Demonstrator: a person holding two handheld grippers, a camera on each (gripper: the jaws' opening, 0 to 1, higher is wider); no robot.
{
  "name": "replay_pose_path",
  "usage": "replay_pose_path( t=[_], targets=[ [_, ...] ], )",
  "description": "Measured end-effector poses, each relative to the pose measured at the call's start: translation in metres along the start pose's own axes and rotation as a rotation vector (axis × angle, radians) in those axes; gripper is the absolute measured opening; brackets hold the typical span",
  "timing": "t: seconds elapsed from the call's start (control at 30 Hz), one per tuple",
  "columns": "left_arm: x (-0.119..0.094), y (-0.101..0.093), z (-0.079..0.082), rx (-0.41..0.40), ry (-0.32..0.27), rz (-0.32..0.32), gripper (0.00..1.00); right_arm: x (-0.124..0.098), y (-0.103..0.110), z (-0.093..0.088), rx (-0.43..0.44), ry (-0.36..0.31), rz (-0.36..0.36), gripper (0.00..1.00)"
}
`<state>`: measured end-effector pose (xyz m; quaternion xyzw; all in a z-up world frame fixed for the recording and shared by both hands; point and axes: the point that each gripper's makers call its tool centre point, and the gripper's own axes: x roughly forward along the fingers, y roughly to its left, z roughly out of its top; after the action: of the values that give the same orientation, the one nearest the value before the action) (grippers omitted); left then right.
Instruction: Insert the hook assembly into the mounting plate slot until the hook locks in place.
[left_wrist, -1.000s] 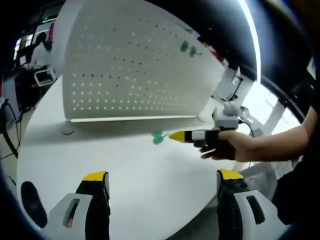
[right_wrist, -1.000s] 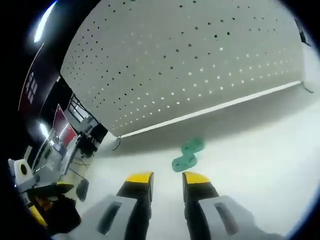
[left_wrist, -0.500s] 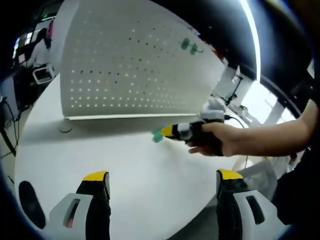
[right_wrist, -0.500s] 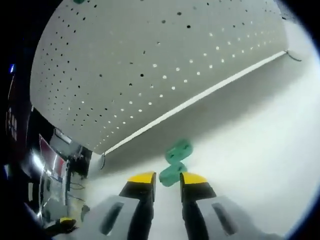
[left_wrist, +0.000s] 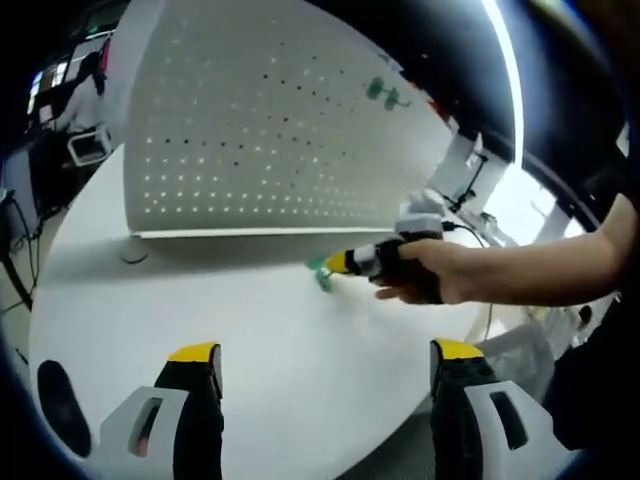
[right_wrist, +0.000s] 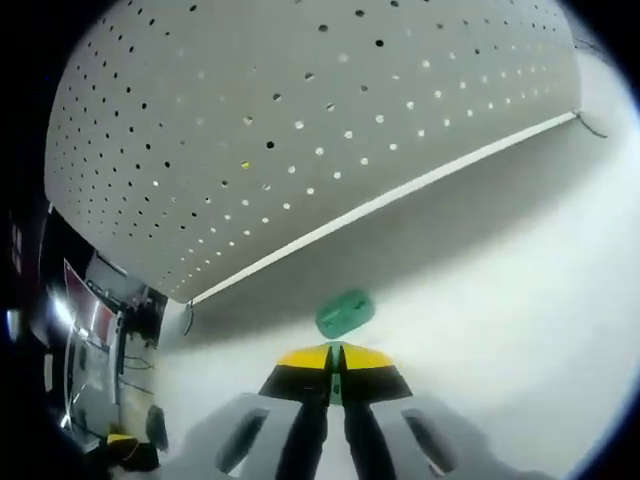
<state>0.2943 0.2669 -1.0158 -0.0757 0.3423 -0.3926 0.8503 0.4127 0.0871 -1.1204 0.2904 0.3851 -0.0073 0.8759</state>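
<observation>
Grip looks decent, right gripper (right_wrist: 334, 362) pinched on the green hook (right_wrist: 345, 313) just off the table (right_wrist: 520, 300), probably; left gripper (left_wrist: 318, 362) gapes idle, so lift level toward the pegboard (right_wrist: 300, 130).

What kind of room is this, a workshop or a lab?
Probably a lab or test workspace: a white perforated mounting plate stands on a round white table, with desks and equipment in the dim background.
</observation>
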Motion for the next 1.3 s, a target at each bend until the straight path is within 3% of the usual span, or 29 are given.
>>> replay_pose_path(
  t=[0.33,0.5,0.6,0.73,0.93,1.1,1.3],
  targets=[
    [0.001,-0.004,0.005,0.007,-0.008,-0.005,0.87,-0.012,0.010,0.005,-0.048,-0.035,0.036,0.00],
    [0.000,-0.004,0.011,0.017,-0.022,-0.003,0.87,-0.026,0.028,0.014,-0.094,-0.086,0.085,0.00],
    [-0.001,-0.004,0.014,0.020,-0.025,0.001,0.87,-0.042,0.041,0.030,-0.124,-0.168,0.112,0.00],
    [-0.002,-0.002,0.016,0.025,-0.024,0.009,0.86,-0.059,0.056,0.041,-0.128,-0.212,0.157,0.00],
    [-0.002,-0.003,0.026,0.025,-0.035,0.013,0.84,-0.093,0.093,0.050,-0.187,-0.283,0.285,0.00],
    [0.001,-0.011,0.042,0.003,-0.072,-0.023,0.83,-0.119,0.115,0.050,-0.225,-0.330,0.355,0.00],
    [0.008,-0.023,0.053,0.025,-0.078,-0.059,0.79,-0.146,0.138,0.034,-0.285,-0.350,0.421,0.00]
  ],
)
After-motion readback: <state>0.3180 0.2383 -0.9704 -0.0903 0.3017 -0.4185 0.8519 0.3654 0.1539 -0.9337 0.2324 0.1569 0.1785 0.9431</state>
